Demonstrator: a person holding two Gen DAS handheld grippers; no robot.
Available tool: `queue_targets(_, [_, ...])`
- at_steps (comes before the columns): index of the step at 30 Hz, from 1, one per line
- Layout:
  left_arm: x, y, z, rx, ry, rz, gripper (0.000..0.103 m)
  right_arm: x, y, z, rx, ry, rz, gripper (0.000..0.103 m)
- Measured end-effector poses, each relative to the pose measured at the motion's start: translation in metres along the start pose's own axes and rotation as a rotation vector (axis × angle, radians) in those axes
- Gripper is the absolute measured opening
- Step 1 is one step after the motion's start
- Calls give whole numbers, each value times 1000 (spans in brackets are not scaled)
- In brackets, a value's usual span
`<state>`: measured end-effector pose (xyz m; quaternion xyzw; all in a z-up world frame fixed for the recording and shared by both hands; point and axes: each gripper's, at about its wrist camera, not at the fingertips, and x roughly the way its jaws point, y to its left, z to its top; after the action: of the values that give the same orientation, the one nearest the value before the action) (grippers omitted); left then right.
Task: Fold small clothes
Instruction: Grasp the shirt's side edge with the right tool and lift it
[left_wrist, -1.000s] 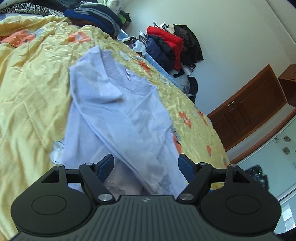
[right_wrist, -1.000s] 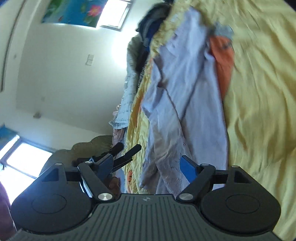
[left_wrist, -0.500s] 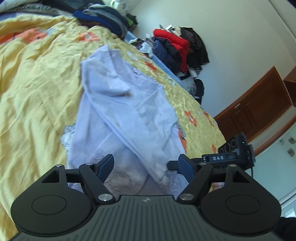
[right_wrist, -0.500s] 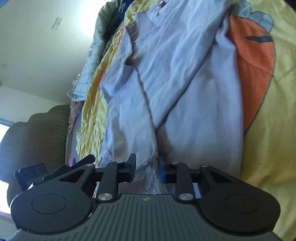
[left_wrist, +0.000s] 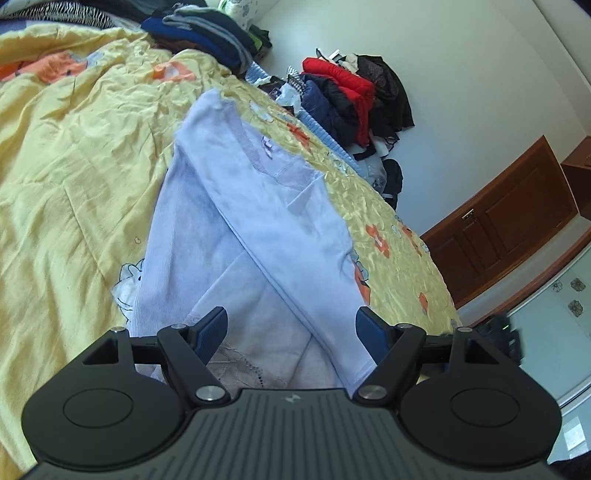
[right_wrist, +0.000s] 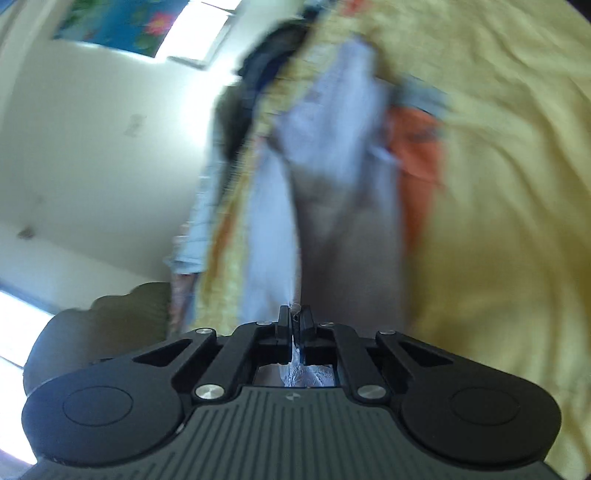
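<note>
At the near edge of the bed, R gripper has its fingers pressed together on a pinch of the pale lilac top; jaws have just been closing, fabric bunched between and behind the pads. R wrist view is motion-blurred, so can't tell which part of the garment is pinched. Cloth runs taut from the pinch up and away across the yellow bedspread.

L gripper hovers over the near end of the same lilac top, fingers wide apart, nothing clamped. Can't tell whether the pads touch the cloth.

Top lies lengthwise on the yellow bedspread, partly folded w/ one diagonal flap crossing over the body, neckline at the far end. Orange cartoon prints on the spread either side.

Further back: stack of dark folded clothes at the head end of the bed. Beyond the far side of the bed, pile of red/navy/black jackets against the white wall, then a brown wooden cabinet further right.
</note>
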<state>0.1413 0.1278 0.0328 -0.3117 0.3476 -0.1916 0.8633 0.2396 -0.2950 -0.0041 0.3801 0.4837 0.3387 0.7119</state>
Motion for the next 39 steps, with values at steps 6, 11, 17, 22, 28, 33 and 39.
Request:
queue_targets(6, [12,-10,3,32,26,-4,76,8,1,6,-32,-22,-3,9])
queue_targets(11, [16,-15,2,25,15,-36,76,13,-20,8,39,29,-45,15])
queue_targets(17, [28,-25,0,61,50,-43,76,-2,-19,-3,-1,22,3,54])
queue_targets(22, [26,-24,-3,49,43,-37,76,-6,0,-10,-124,114,-14,49])
queue_targets(28, [21,-24,-5,50,44,-28,76,12,7,-17,-165,205,-85,16])
queue_targets(33, [12,-23,-3,47,25,-21,76,-3,20,-11,-6,138,250,12])
queue_targets(39, [13,-18,-5,27,28,-30,77,2,-16,-23,111,117,43,16])
